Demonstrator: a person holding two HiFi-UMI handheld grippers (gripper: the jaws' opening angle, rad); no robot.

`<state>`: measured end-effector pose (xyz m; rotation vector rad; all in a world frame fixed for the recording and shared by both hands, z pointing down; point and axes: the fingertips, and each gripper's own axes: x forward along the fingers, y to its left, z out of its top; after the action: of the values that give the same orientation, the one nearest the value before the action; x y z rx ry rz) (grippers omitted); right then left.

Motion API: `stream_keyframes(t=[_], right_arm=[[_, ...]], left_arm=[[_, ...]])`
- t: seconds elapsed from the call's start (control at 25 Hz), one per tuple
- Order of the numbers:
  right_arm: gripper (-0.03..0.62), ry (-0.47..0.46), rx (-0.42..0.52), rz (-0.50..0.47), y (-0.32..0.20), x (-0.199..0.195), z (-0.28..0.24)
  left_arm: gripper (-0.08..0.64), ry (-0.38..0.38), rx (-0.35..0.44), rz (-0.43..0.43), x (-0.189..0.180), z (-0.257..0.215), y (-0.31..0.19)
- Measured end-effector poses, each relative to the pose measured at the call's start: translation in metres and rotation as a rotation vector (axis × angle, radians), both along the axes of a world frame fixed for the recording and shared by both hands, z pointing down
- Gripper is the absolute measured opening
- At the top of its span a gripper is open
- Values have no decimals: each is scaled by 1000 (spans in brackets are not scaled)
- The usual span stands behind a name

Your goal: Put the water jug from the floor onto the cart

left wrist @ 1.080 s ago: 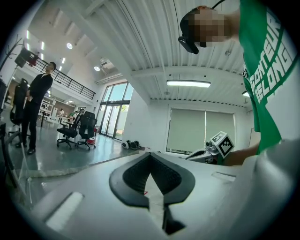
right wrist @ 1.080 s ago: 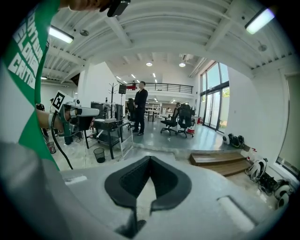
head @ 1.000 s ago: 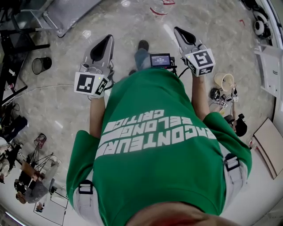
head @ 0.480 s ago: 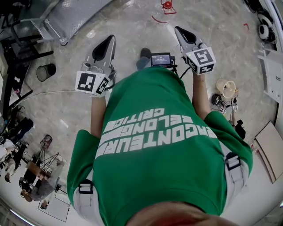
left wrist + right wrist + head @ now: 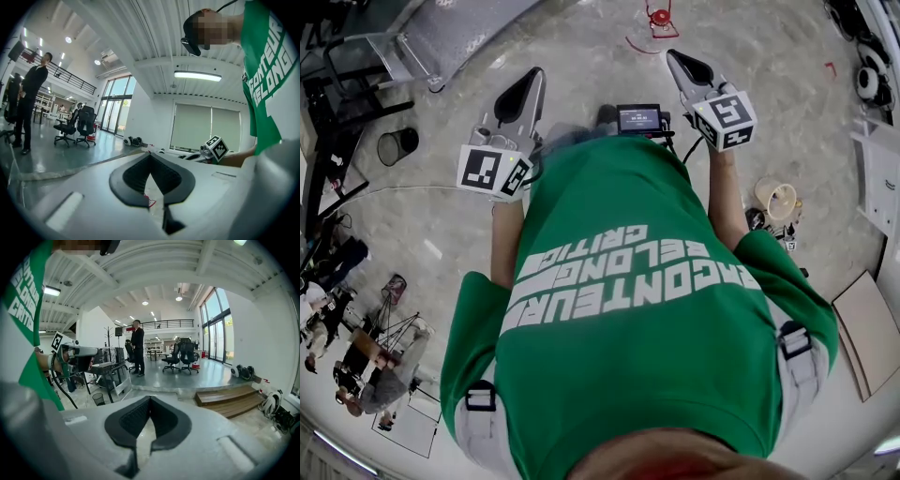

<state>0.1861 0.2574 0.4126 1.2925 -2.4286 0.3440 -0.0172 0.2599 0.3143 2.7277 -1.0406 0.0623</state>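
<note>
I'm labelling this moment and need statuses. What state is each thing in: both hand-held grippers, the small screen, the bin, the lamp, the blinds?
left hand-held gripper: shut, nothing between the jaws.
right hand-held gripper: shut, nothing between the jaws.
small screen: lit.
waste bin: upright on the floor.
ceiling lamp: on.
window blinds: lowered.

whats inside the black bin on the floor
The black bin shows only a dark mouth, nothing above its rim. Its bottom is covered by its own wall and shadow.
</note>
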Motion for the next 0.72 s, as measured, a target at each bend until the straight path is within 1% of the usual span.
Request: stream_keyframes(t=[0.24, 0.44, 0.72], right_arm=[[-8, 2, -21, -6, -14, -4, 6], [-8, 19, -37, 44, -28, 6, 13], [-8, 61, -43, 122, -75, 17, 9]], left_arm=[[15, 3, -14, -7, -5, 4, -17], [15, 25, -29, 7, -7, 13, -42], [15, 58, -24, 67, -6, 13, -104]])
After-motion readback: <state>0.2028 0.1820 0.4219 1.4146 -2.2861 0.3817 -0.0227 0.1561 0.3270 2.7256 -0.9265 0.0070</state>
